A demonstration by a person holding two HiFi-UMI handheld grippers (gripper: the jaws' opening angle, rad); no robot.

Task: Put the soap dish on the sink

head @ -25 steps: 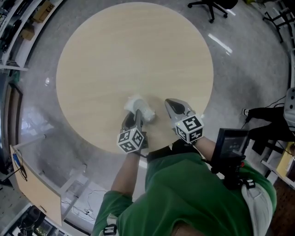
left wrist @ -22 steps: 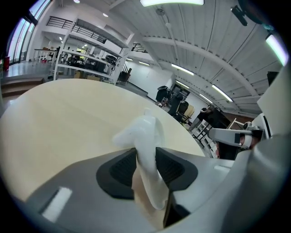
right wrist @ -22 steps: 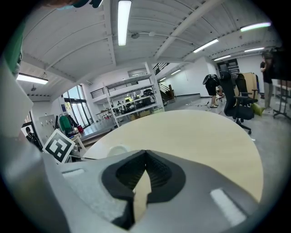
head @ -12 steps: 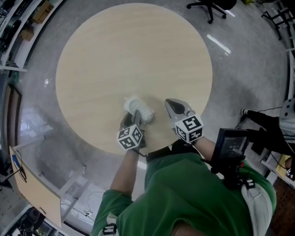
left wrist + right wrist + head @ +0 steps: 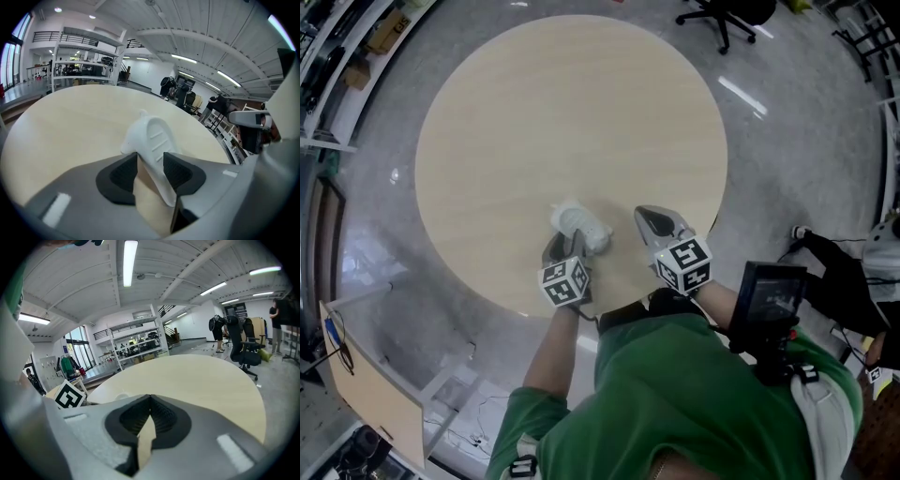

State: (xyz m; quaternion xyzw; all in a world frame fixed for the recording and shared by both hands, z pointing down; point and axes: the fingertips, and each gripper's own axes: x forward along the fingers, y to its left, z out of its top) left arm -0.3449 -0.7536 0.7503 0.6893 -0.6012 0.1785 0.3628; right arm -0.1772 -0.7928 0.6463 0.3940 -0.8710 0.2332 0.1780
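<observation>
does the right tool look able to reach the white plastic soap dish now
Probably yes: only bare wooden table separates the right tool from the white plastic soap dish. The left tool, jaws just opening, straddles its near end, though.

One round pale wooden table (image 5: 572, 122) fills the middle of the frame. One white ridged plastic soap dish (image 5: 581, 225) sits lower centre. Two grey two-jaw grippers, each with one marker cube: left gripper (image 5: 566, 242), right gripper (image 5: 651, 216). One black office chair (image 5: 750, 7), upper right.

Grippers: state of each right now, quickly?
Left gripper: open, fingers have just been opening, soap dish between them.
Right gripper: closed, empty.
</observation>
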